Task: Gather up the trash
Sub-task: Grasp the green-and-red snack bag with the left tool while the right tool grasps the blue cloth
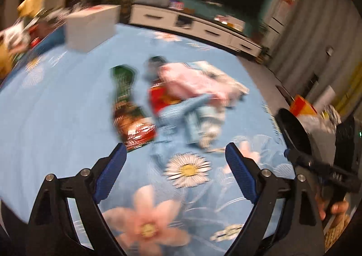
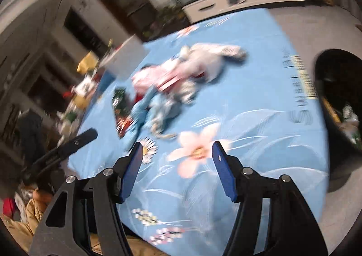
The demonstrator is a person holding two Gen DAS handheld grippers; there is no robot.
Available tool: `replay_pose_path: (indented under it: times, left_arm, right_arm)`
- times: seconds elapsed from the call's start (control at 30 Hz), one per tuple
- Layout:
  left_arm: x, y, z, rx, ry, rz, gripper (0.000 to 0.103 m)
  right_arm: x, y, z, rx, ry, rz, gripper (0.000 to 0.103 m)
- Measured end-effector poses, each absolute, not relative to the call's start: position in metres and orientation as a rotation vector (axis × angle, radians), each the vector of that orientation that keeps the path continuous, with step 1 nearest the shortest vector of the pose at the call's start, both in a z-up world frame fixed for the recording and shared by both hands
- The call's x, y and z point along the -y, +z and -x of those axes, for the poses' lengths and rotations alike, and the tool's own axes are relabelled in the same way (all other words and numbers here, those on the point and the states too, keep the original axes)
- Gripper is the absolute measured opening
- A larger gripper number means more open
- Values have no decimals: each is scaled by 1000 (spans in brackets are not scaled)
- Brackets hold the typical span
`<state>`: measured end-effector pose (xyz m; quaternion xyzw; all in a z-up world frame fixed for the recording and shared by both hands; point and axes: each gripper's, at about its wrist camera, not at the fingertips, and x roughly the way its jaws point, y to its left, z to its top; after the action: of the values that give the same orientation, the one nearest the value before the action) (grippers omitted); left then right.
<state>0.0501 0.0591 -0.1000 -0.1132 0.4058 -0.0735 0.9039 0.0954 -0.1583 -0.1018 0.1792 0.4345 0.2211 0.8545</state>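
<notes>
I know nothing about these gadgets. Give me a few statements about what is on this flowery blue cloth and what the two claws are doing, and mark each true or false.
1. The left gripper stands open and holds nothing. True.
2. The right gripper is clamped on a wrapper. False: it is open and empty above the blue floral tablecloth.
3. The green and red snack wrapper lies on the cloth beside the pile of pink, white and pale blue wrappers. True.
4. The white cardboard box sits between the left gripper's fingers. False: it stands at the far side of the cloth.
5. The black round bin stands off the cloth's edge. True.
</notes>
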Motion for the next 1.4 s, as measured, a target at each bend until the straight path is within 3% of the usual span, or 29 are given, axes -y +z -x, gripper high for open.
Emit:
replay_pose_path:
  times: [0.23, 0.93, 1.17, 1.23, 1.3, 1.4]
  left_arm:
    - [-103, -116, -45, -836, -113, 309, 89]
    - [-152, -139, -69, -830, -96, 434, 89]
    - [-154, -145, -80, -834, -104, 434, 89]
    - [-155, -146, -84, -834, -111, 437, 89]
    - [-155, -146, -88, -833, -117, 442, 89]
    - [-153, -146, -94, -829, -126, 442, 89]
  right_arm:
    - [87, -112, -114, -1001, 564, -272, 63]
    - [-2, -123, -186, -986, 576, -95, 62]
    - [-15, -140, -203, -989, 486, -40, 54]
    - [-18, -143, -205, -985, 476, -30, 49]
    - [-19, -145, -207, -980, 477, -28, 34]
    - [-16, -144, -205, -954, 488, -37, 29]
